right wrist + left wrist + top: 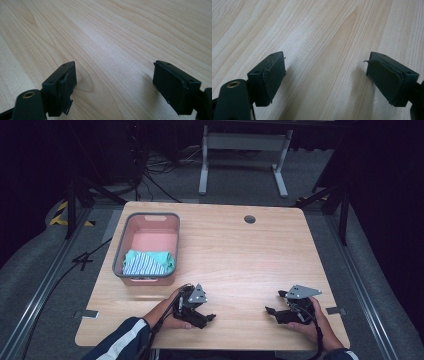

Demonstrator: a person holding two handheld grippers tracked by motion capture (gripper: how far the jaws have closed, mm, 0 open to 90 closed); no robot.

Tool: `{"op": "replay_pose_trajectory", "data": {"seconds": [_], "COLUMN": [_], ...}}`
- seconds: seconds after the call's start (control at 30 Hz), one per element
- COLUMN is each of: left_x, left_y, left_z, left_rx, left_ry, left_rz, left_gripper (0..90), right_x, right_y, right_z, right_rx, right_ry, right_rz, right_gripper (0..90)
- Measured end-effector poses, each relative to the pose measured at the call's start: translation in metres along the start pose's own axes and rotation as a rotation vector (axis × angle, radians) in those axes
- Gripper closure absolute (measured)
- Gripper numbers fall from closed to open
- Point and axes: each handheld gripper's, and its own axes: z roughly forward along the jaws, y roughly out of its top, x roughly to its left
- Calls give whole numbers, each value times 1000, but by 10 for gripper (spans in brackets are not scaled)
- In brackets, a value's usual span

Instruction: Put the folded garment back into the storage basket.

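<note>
We hold the left tongs (207,316) low over the near edge of the tabletop (235,255), jaws spread wide with nothing between them; in the left gripper view the worn black pads (273,75) frame only bare wood grain. The right tongs (272,309) sit the same way at the near right, jaws apart and empty, their pads (66,82) showing frayed edges in the right gripper view. Both pairs point inward toward each other, well apart, which reads to us as a resting pose rather than a reach.

The folded cloth (148,262), teal with a blue-and-white striped part, lies in the near end of the pink basket (171,222) with its grey rim, at the left of the tabletop, just beyond the left tongs. We judge it is tucked there so the basket walls keep it gathered, and the left tongs are the nearer pair for it.

The tabletop is pale wood with a round cable hole (250,219) near the far edge. Around it we see grey carpet, floor rails, cables, a white desk frame (244,150) and dark curtains.
</note>
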Motion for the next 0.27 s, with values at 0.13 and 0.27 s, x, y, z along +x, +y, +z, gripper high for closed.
{"op": "replay_pose_trajectory", "data": {"seconds": [0.13, 0.27], "left_x": [0, 0], "left_y": [0, 0], "left_z": [0, 0], "left_rx": [-2, -2], "left_ry": [-3, -3], "left_rz": [-1, -1], "left_gripper": [157, 156], "right_x": [0, 0], "right_y": [0, 0], "right_z": [0, 0], "right_rx": [1, 0], "right_ry": [-1, -2], "right_rz": [0, 0], "right_gripper": [194, 193]}}
